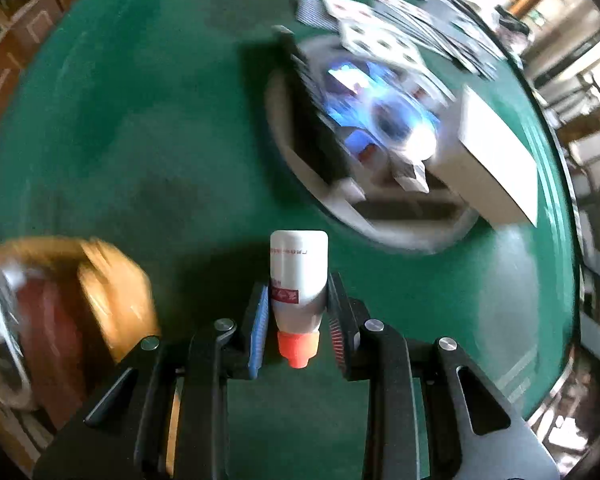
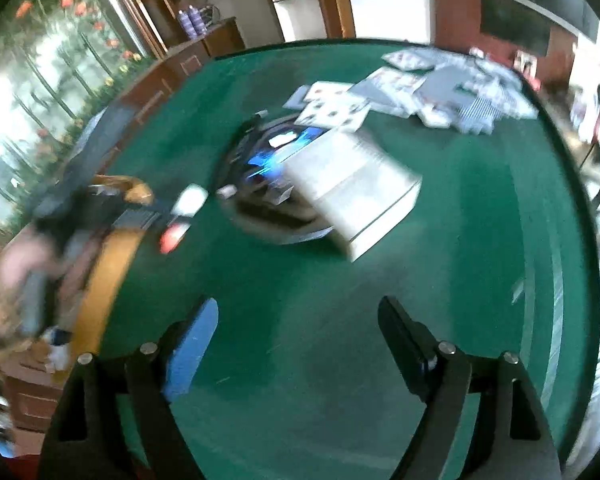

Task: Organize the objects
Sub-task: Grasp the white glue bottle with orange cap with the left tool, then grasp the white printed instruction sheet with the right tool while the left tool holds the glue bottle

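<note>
The left gripper (image 1: 298, 322) pinches the white bottle (image 1: 299, 270), orange cap toward the wrist, long axis along the fingers; the round tray (image 1: 380, 228) lies ahead-right. The right gripper (image 2: 298, 344) is spread, empty.

red print on bottle (image 1: 299, 270), unreadable

A green felt-covered desk (image 2: 460, 240) carried everything. Ahead of the right claw (image 2: 300, 344), mid-desk, sat a round white tray (image 2: 284, 236), blurred, with a white box (image 2: 352, 192) resting partly on its near rim. Beyond the tray, far from the claw, playing cards (image 2: 440, 80) lay scattered loosely over the felt, some face up, some face down. The felt just before the claw was bare.
</note>
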Available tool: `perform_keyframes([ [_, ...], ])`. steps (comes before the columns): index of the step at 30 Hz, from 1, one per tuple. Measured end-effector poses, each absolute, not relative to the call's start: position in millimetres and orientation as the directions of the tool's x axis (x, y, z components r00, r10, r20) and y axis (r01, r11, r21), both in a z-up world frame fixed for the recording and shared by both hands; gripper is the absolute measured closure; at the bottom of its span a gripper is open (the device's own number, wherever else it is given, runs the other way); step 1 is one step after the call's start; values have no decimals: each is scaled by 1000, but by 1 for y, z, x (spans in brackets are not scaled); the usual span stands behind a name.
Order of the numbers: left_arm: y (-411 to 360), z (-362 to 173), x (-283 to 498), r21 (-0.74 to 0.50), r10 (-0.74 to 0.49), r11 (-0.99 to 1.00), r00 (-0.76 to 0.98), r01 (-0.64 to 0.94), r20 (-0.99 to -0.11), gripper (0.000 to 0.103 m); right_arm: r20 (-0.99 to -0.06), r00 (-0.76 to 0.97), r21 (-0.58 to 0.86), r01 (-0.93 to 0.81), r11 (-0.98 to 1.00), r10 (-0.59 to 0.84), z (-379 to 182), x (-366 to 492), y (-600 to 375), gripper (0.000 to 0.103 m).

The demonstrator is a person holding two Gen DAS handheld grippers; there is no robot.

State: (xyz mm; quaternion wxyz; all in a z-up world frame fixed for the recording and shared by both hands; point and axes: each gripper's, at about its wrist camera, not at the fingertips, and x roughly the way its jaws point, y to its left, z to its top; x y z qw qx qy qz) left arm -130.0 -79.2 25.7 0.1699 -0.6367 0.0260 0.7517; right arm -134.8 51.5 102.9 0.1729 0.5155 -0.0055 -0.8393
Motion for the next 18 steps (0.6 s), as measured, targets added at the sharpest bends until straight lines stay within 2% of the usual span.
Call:
perform_keyframes([
  [7,-81,24,-73,-214,252,-941,-118,-263,-961,77,-899,-387,8,455,-891,-206,91,-203,39,19],
  [12,-91,24,-44,-241,269,-945,-104,-222,-958,77,-927,-344,-68,552,-831,-152,66,-235,14,10],
  [14,-96,25,-36,-249,274,-946,-101,-209,-956,77,-935,-324,-74,577,-814,-145,58,-242,10,1],
  [18,-103,26,-27,-264,285,-949,-113,-176,-952,77,-951,-275,-56,599,-799,-140,44,-251,8,1],
])
